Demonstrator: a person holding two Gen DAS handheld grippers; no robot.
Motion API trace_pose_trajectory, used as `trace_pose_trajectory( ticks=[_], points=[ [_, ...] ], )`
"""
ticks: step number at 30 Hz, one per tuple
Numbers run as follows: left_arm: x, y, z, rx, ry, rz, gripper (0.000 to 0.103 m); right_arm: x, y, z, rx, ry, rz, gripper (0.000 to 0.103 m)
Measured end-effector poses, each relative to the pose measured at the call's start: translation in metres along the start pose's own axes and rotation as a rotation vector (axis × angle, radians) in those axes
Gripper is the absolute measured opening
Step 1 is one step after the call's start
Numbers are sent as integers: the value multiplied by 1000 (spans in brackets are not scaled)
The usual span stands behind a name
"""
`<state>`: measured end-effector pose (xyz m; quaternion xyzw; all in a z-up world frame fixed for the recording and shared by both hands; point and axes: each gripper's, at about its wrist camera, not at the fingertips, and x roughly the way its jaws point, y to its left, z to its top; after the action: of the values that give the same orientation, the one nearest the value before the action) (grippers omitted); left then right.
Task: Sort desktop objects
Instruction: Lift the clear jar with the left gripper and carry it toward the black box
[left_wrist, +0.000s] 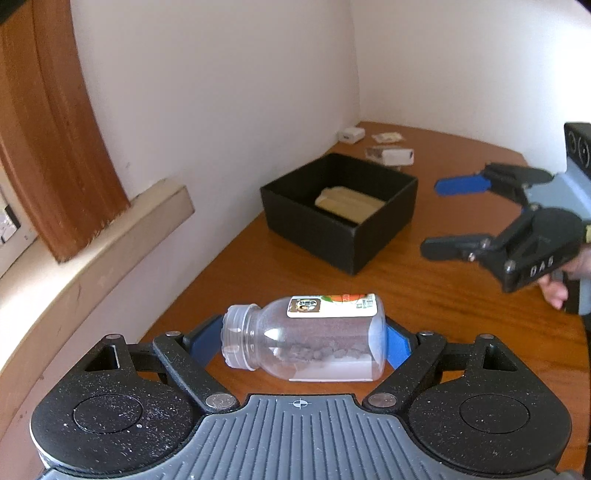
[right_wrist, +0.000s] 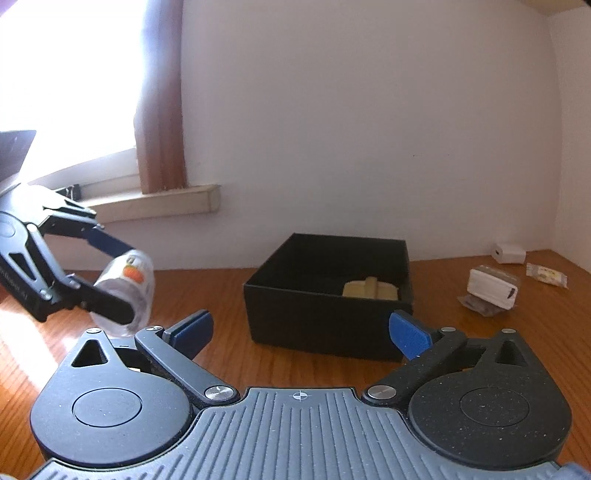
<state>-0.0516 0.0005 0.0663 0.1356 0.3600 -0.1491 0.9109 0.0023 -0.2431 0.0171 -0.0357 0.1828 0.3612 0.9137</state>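
Gripping a clear plastic bottle (left_wrist: 306, 338) sideways, the left gripper (left_wrist: 304, 341) has its 2 blue pads pressed on the bottle's neck end and its base, and holds it above the wooden desk (left_wrist: 424, 295). The bottle (orange-printed label, some pale powder lying along its lower side) shows no cap on its threaded neck. Ahead stands a black box (left_wrist: 340, 210) with a tan object (left_wrist: 349, 205) inside. The right gripper (right_wrist: 299, 334) hangs to the right, near the box, its jaws spread wide and grasping nothing. Beyond the box, near the corner of the walls, lie a white charger (right_wrist: 509, 253), a white packet (right_wrist: 491, 286) and a small wrapper (right_wrist: 546, 275).
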Motion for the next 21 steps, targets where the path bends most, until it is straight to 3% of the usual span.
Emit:
trace_pose_trajectory(
  ticks=[10,21],
  points=[
    [2,8,-14,-4,28,23,88,3,3,0,-6,0,-15,103],
    [4,3,-2,-2,28,27,88,2,3,-1,-11,-9,-44,103]
  ],
)
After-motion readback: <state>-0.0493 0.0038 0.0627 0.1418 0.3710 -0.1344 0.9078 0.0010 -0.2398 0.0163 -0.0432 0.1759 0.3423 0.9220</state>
